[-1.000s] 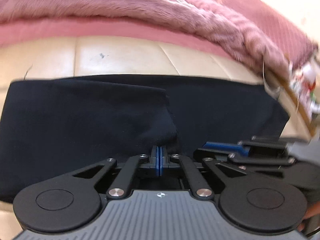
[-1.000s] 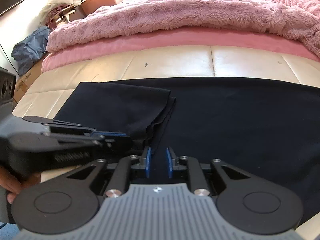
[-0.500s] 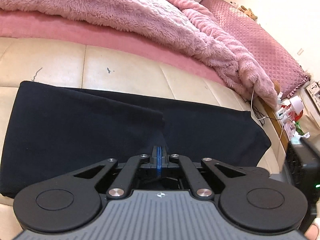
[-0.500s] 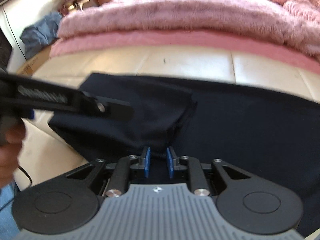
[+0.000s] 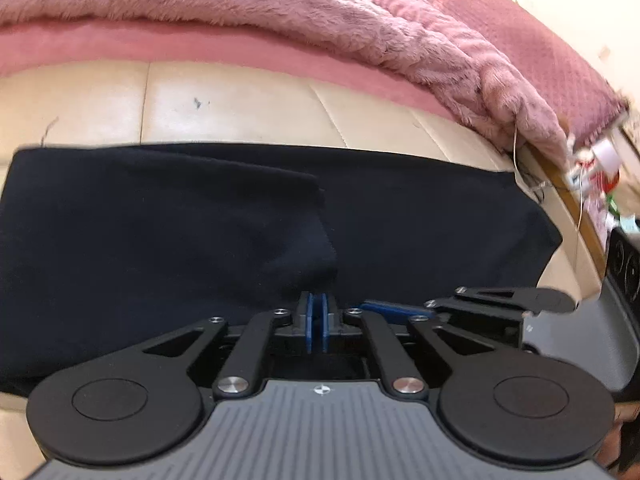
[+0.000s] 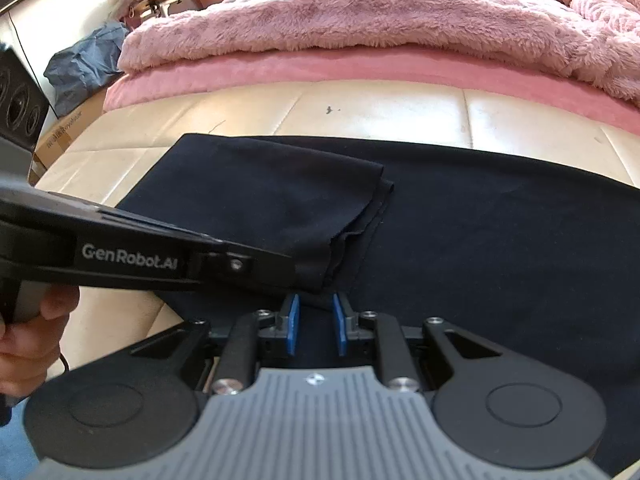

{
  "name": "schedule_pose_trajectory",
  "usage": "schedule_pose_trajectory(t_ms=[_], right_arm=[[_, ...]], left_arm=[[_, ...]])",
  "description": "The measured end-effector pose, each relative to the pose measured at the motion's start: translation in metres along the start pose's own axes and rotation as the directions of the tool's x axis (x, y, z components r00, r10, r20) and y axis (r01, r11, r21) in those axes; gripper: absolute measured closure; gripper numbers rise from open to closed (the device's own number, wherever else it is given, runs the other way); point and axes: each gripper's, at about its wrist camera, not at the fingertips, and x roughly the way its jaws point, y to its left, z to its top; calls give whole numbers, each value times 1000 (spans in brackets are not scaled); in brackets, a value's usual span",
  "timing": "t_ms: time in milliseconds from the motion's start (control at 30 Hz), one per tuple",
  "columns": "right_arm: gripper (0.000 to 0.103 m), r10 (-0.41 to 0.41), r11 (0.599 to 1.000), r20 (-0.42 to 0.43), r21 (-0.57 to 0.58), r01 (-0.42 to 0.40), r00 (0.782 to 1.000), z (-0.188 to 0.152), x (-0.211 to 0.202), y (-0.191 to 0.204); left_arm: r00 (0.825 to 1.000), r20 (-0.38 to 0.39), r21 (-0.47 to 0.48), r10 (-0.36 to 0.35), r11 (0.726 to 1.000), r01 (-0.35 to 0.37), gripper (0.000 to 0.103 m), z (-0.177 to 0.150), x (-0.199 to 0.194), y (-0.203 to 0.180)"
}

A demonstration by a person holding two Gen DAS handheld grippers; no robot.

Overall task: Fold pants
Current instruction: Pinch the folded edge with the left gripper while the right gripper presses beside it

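Note:
Black pants (image 5: 400, 216) lie flat on a cream leather surface, with one end folded over the left half (image 5: 168, 232). My left gripper (image 5: 317, 312) is shut, its blue pads pressed together on the folded layer's near corner. In the right wrist view the pants (image 6: 480, 240) fill the middle, with the folded flap (image 6: 280, 204) at left. My right gripper (image 6: 315, 322) is open, its blue pads apart over the pants' near edge beside that corner. The left gripper (image 6: 296, 270) reaches in from the left and pinches the flap's corner.
A fluffy pink blanket (image 5: 280, 12) over a pink sheet lies behind the pants. The cream leather surface (image 6: 380, 112) shows between them. A black appliance (image 5: 624, 264) and small clutter stand at far right. A cardboard box and blue bag (image 6: 84, 68) sit at far left.
The left gripper stays shut on the flap's corner. The right gripper has come back close beside it, and the views have shifted slightly.

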Motion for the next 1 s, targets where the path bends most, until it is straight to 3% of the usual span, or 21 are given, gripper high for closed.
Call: schedule_pose_trajectory(t_ms=[67,200,267,433,567,633,733,1000], right_arm=[[88,-13,1000,1,-5,13,1000,-1,-3,-2],[93,-39,998,10,-45,40,999,-4,-4,-1],[99,-46,997,7,-67,46,999,-4,-3,-1],[99,-74,995,15,-66,75,997,-4,-6,-6],[99,-60,998,17,-31,60,998,-6,-7,-16],[99,-57,998,20,-22,57,998,-6,-8,-18],[98,-57,998,24,-22,57,998,-5,-8,-18],[99,16,995,102,-99,-6,995,2,-13,-2]], left_arm=[[1000,-6,85,25,996,-25,88,-1,-1,-8],[997,-5,249,81,965,-77,85,-5,6,-28],[995,-17,278,95,957,-87,84,-4,11,-32],[992,-47,322,118,942,-97,72,-1,22,-36],[991,-50,330,124,939,-101,70,-3,24,-39],[991,-49,335,127,936,-103,85,-5,23,-40],[993,-55,288,106,954,-86,96,0,18,-34],[1000,-20,143,1,990,2,99,13,-7,-13]])
